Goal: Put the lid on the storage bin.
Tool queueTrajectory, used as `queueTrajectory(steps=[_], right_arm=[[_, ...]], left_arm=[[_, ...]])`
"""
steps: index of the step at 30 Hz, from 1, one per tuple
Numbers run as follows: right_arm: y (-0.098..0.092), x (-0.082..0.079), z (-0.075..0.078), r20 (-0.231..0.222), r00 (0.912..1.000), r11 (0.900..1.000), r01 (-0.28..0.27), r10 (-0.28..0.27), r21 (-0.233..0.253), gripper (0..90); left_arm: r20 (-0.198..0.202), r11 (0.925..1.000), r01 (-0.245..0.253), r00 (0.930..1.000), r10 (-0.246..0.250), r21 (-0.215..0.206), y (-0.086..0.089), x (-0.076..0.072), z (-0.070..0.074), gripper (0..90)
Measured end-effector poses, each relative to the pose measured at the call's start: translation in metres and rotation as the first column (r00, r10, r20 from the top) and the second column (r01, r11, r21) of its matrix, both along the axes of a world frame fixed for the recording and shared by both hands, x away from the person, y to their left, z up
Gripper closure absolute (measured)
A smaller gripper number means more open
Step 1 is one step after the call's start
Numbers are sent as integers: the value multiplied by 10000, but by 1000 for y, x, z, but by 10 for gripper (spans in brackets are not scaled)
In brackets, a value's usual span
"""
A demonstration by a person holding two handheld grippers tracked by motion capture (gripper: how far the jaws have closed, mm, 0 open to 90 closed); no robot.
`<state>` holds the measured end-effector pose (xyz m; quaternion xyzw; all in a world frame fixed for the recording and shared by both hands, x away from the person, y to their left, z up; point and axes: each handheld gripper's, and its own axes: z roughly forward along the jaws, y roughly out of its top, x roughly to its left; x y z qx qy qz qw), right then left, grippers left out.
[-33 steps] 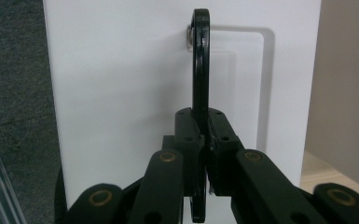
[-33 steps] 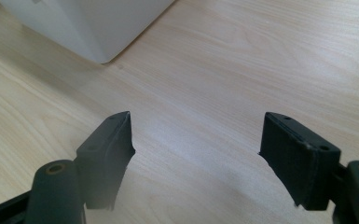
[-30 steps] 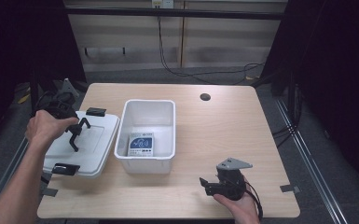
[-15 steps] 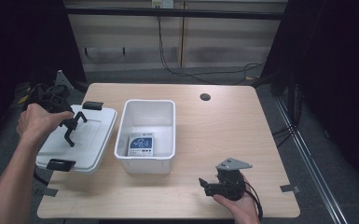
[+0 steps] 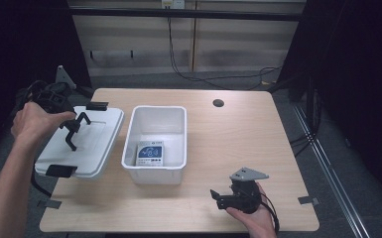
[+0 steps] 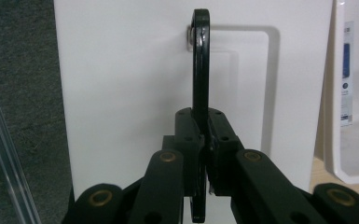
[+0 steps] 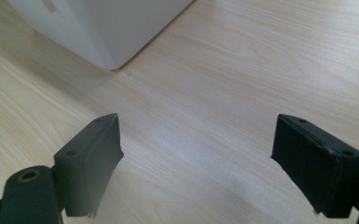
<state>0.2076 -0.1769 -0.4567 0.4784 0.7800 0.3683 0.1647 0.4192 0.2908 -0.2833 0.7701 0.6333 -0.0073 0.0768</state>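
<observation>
A white lid [image 5: 87, 144] with a black handle [image 5: 77, 126] hangs tilted over the table's left edge, beside an open white bin [image 5: 178, 144]. My left gripper [image 5: 72, 130] is shut on that handle. In the left gripper view the jaws [image 6: 201, 130] pinch the thin handle bar [image 6: 200, 60] against the lid's white top [image 6: 121, 93]. A blue and white packet [image 5: 150, 152] lies inside the bin. My right gripper [image 5: 218, 197] rests at the table's front right, open, with bare wood between its pads [image 7: 196, 163]. The bin's corner [image 7: 107, 28] stands ahead of it.
Black latches [image 5: 96, 105] sit at the lid's two ends. A round cable hole [image 5: 218, 103] marks the far side of the table. Tape pieces [image 5: 307, 200] lie near the front corners. Cables run over the floor behind.
The left hand has carried the lid further left and back, away from the bin and partly past the table's edge. The right gripper has stayed put.
</observation>
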Motion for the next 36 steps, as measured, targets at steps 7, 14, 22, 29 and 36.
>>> queueTrajectory(steps=[7, 14, 22, 29, 36], right_arm=[[1, 0, 0, 41, 10000, 10000, -74, 74, -30, 138], [1, 0, 0, 35, 10000, 10000, -56, 56, -65, 144], [0, 0, 0, 36, 9999, 9999, -94, 94, -55, 145], [1, 0, 0, 23, 9999, 9999, -106, 106, -28, 139], [0, 0, 0, 36, 10000, 10000, -81, 81, -43, 139]], left_arm=[[175, 10000, -13, 9998, 12, 35, -2, -2, 16, 850], [352, 9994, 294, 9990, -288, -176, -9, -4, 30, 850], [498, 9988, 487, 9976, -481, -106, -25, -5, 44, 850], [517, 9983, 576, 9970, -573, -47, -40, -5, 53, 850], [608, 9949, 1007, 9931, -1005, -12, -65, -5, 57, 850]])
